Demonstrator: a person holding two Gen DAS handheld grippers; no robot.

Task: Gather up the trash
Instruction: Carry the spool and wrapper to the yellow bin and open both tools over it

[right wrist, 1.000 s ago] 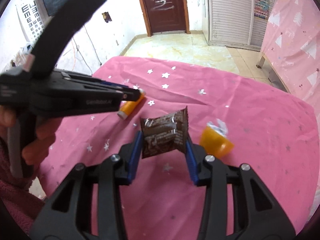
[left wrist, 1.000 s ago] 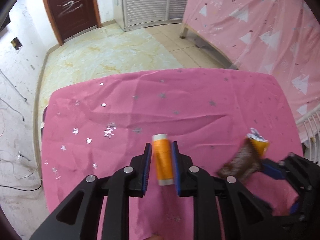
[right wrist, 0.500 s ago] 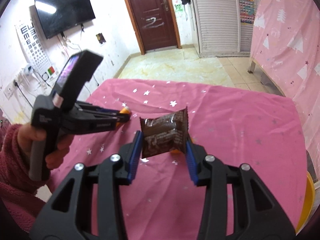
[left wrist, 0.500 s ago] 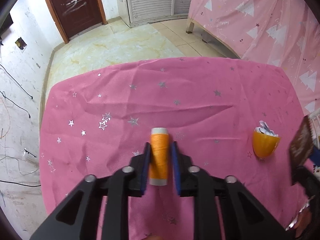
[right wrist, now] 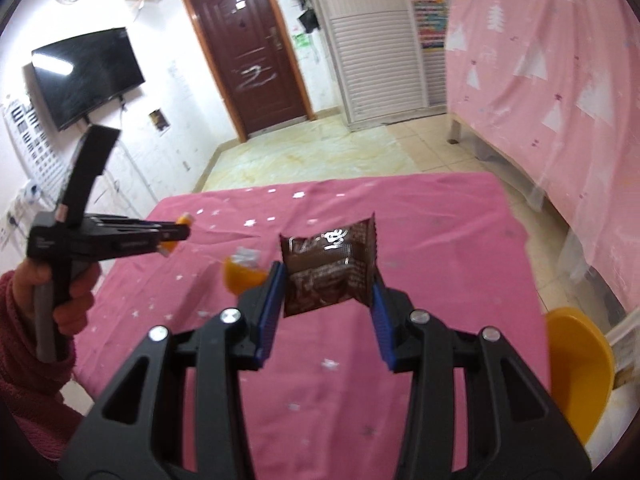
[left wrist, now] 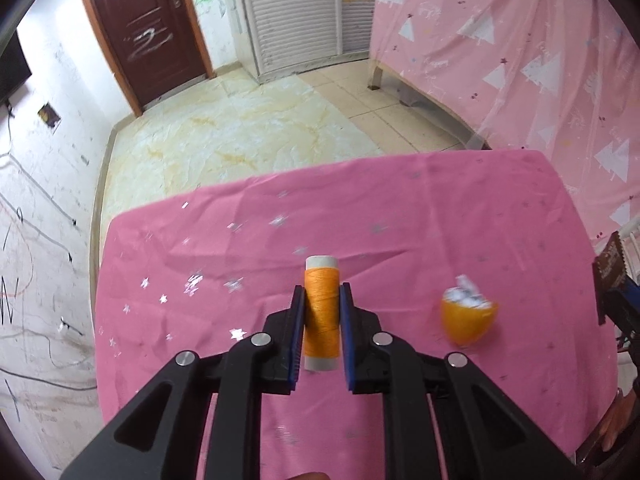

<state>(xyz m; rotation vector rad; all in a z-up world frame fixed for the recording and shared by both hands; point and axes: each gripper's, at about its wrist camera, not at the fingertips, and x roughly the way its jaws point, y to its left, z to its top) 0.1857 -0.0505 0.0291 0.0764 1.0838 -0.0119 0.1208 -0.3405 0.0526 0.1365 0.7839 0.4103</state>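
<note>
— Grippers both loaded above a pink starred tablecloth [left wrist: 400, 208]: the left gripper [left wrist: 321, 322] is clamped on an orange thread spool [left wrist: 321, 312], its blue pads pressing the spool's sides, the spool standing lengthwise between them and clear of the cloth. What does the other hand carry?

— The right gripper [right wrist: 328, 288] is closed on a brown snack wrapper [right wrist: 330, 268], held upright by its two side edges above the middle of the cloth. From the left wrist camera the wrapper shows only at the right edge of the frame.

— What trash is left on the surface?

— One piece: an orange cup with crumpled white paper [left wrist: 468, 316], sitting toward the right edge of the cloth, apart from both grippers.

— So which step is this?

— By the look of it, carrying, with two items lifted and none dropped yet. A yellow bin [right wrist: 576, 364] sits past the cloth's right edge, just beside the right gripper. The next move likely calls for bringing the wrapper over its mouth and parting the jaws, then the spool. The cup waits for a freed gripper.
</note>
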